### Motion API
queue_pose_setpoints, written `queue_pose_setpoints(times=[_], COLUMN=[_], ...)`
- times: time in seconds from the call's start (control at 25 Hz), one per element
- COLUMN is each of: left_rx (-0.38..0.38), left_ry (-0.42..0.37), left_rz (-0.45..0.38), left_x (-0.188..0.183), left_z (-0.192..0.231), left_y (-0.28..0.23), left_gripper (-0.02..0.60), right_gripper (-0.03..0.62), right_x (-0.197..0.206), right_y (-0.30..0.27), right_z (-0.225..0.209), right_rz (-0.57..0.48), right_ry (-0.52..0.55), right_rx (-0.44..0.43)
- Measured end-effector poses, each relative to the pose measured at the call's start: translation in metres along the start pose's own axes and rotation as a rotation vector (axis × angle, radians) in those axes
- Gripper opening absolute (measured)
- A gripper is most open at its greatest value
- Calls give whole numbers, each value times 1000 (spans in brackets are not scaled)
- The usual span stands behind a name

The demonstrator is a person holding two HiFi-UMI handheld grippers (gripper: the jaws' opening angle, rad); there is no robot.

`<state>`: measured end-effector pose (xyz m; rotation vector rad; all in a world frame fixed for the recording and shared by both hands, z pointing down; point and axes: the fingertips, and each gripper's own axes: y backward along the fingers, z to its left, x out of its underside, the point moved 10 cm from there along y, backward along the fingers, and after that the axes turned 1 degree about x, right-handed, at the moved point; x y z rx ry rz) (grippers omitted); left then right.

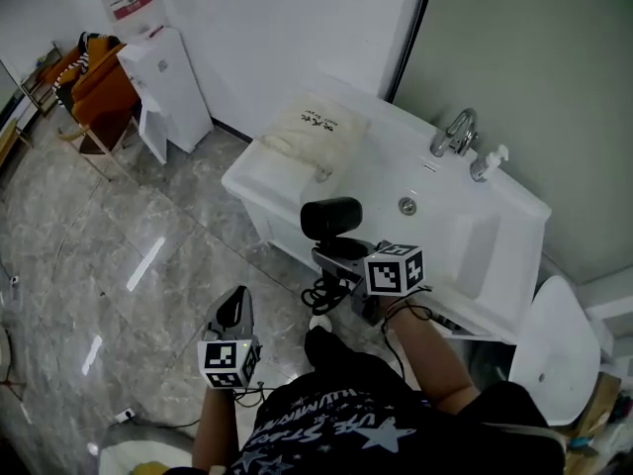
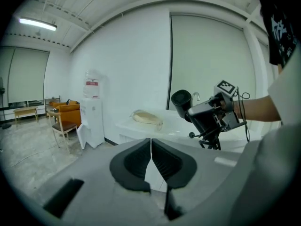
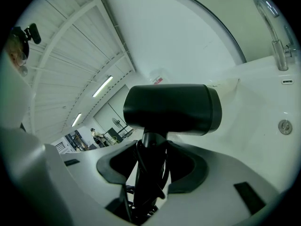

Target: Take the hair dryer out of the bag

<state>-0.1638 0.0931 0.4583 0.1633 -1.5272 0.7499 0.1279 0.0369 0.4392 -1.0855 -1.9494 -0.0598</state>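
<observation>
Closest in, the left gripper (image 2: 151, 160) is hanging low over the marble floor (image 1: 119, 255). Its jaws are pressed flat together with nothing between them. It's looking spare right now, parked out of the way, I'd say.

Just ahead, the right gripper (image 3: 153, 161) is clamping the black hair dryer (image 3: 171, 109) by its handle. The jaws are standing partly apart around that grip, and the barrel is riding upright above them. Taking it by the handle is probably what's keeping that heavy head balanced. The cord (image 1: 321, 293) is dangling in loops underneath, with some of it running along the handle between the jaws.

The dryer is hovering at the front edge of the white washbasin counter (image 1: 475, 255). It's well clear of the cream cloth bag (image 1: 312, 130), which is lying slumped on the counter's left end, so the dryer looks to be out of the bag.

Beyond, the tap (image 1: 455, 132) is rising over the basin, and a water dispenser (image 1: 168, 87) is standing off left against the wall.
</observation>
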Motion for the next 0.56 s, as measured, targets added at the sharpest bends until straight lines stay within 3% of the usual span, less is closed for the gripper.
queue_pose_setpoints(times=[0.56], left_rx=[-42], left_ry=[46], left_rz=[-87], left_x=[60], left_z=[-36], left_y=[172], left_gripper=[25], right_gripper=[192], right_x=[136], right_y=[53], right_z=[127], right_rz=[45], right_ry=[15], right_rx=[-49])
